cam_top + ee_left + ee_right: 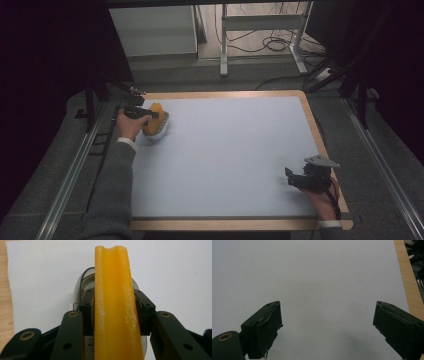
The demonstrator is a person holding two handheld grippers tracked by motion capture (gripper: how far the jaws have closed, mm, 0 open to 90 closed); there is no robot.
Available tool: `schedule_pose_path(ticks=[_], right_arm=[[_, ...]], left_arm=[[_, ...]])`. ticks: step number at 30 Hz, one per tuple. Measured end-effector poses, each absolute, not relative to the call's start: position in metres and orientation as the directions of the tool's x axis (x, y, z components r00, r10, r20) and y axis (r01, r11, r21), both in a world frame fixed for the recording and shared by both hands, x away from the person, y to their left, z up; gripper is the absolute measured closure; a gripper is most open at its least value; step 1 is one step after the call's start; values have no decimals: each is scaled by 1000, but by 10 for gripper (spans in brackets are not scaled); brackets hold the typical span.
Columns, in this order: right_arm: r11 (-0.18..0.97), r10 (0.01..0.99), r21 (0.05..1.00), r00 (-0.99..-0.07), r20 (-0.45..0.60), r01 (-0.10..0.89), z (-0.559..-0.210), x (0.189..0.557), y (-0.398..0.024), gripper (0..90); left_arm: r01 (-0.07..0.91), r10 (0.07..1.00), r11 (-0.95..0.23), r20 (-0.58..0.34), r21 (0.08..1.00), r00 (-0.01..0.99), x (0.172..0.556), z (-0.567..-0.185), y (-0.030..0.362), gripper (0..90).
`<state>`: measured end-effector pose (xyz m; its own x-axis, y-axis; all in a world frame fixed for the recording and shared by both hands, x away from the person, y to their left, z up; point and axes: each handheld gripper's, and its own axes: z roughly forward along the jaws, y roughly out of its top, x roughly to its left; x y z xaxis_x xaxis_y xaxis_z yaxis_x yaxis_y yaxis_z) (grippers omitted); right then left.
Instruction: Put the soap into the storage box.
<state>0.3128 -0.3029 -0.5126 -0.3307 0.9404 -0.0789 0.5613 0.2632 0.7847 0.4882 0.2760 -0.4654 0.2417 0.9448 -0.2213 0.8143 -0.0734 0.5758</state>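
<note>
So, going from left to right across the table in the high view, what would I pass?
Left gripper clamped on the orange block → white dish under the block → bare blue-grey mat → right gripper, jaws open and holding nothing → wooden edge of the table.

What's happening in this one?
A person works at a table with tongs in each hand. The left tongs are shut on an upright orange piece that stands over a white dish near the table's far left corner. The right tongs are open with nothing between them, near the table's right edge.
</note>
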Motion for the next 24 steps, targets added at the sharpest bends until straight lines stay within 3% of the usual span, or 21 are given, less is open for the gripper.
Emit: schedule_pose_path(ticks=[17,24], right_arm=[[265,940,785,-332,-80,559,-512,312,-302,85],[267,940,784,-332,-82,561,-512,313,-302,85]], left_arm=[[796,970,-108,-111,596,214,474,-453,287,256],[771,959,-132,-117,623,258,455,-448,289,225]])
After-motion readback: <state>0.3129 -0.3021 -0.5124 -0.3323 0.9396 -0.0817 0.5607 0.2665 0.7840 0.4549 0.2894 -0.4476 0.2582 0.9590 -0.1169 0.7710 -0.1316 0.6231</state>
